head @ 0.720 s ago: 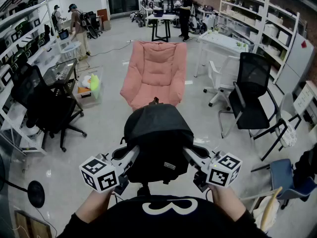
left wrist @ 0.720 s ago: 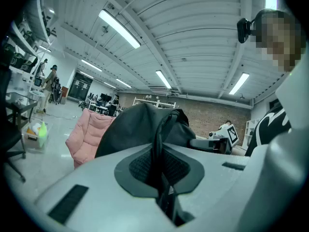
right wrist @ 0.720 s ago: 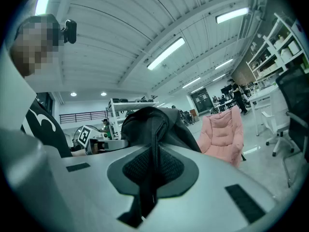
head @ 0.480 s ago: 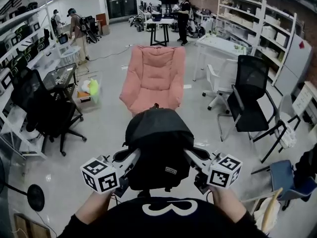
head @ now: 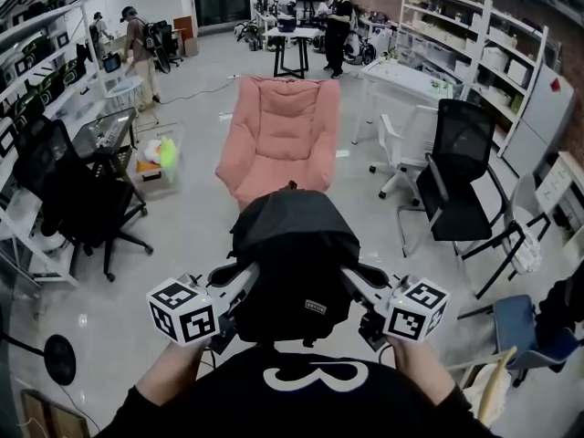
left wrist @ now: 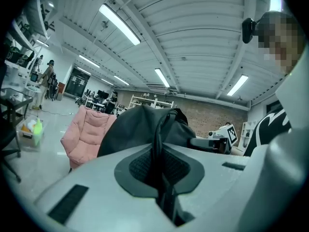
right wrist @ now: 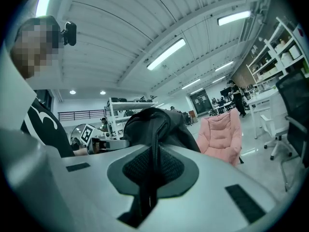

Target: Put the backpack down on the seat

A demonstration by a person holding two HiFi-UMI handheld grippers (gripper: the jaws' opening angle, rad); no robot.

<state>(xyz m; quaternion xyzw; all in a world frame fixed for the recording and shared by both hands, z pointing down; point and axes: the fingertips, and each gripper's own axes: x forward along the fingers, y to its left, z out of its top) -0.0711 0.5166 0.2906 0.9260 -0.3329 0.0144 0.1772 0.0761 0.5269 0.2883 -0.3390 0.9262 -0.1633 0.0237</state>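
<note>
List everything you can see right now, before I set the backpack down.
backpack: one, black, held up between both grippers
armchair: one, pink, on the floor ahead
office chairs: two, black, one each side
small chair: one, white, right of the armchair
bin: one, clear, left of the armchair
shelving: white, along both side walls
people: at least two, far end
left gripper: one, grey, shut on a backpack strap
right gripper: one, grey, shut on a backpack strap
</note>
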